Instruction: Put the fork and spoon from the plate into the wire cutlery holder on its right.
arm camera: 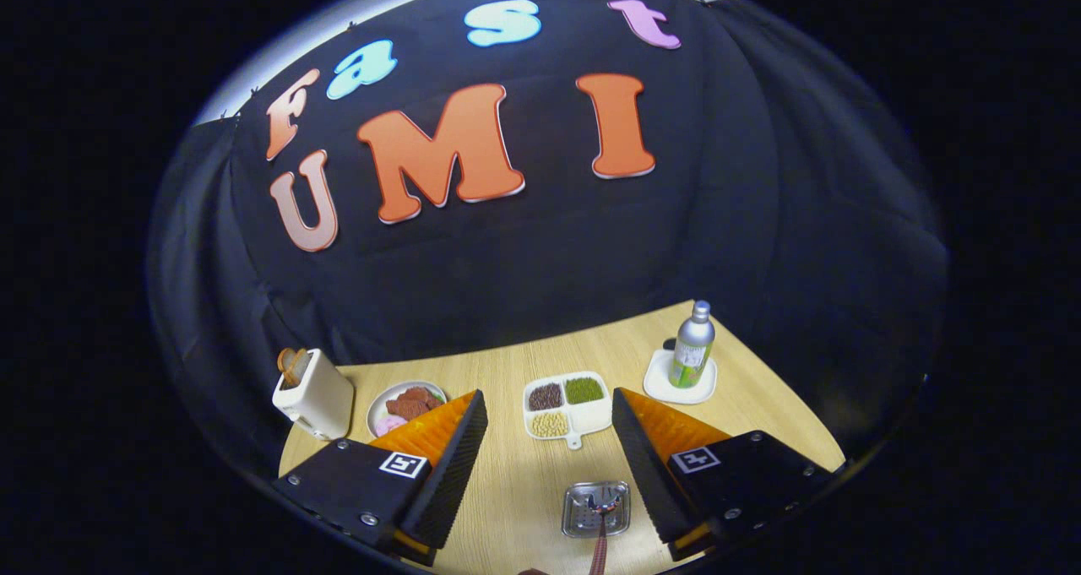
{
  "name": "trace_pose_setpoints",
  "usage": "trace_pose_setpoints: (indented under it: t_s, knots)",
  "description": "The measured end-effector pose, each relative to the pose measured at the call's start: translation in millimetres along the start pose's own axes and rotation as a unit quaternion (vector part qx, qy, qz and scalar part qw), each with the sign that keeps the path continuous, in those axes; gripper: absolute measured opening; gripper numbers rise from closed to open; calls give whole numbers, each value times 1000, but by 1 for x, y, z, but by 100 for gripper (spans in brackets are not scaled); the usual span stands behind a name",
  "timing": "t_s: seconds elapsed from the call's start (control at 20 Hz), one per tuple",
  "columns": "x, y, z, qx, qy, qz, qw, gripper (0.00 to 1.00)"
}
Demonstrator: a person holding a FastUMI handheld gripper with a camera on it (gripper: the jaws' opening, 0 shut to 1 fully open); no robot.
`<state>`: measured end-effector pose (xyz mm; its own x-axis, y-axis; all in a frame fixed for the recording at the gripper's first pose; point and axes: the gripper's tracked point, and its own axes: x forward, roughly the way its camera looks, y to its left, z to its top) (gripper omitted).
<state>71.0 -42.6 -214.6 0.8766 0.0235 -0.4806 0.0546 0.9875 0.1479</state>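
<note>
Gripper view looks out over a pale wood-grain bench [507, 482] backed by a black cloth wall [507, 263]. At the bottom the gripper [549, 427] stands wide open, its two fingers well apart with nothing between their tips but bare bench. Beyond the left finger, toward the wall, stands a cream toaster [314, 396] with a brown slice sticking out of its slot. Just beside the toaster, partly hidden behind the left fingertip, sits a round white plate of reddish-brown and pink food [404, 406]. Ahead of the gripper, between the two fingertips, lies a white divided tray [566, 406] with dark brown, green and yellowish fillings and a small tab handle pointing back toward the gripper. Beyond the right finger a silver bottle with a green label [692, 347] stands upright on a small white square coaster [680, 381]. Between the fingers and close to their bases, nearer the right one, rests a small shiny rectangular metal tray [595, 507]; a utensil with a reddish patterned handle [601, 541] lies with its head in it, too small to tell whether fork or spoon.
</note>
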Motion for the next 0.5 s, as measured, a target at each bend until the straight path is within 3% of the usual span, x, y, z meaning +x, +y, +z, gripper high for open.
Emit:
trace_pose_setpoints:
  t_s: [0.5]
  knots:
    - [-44, 113, 34, -57, -160, 41, 985, 91]
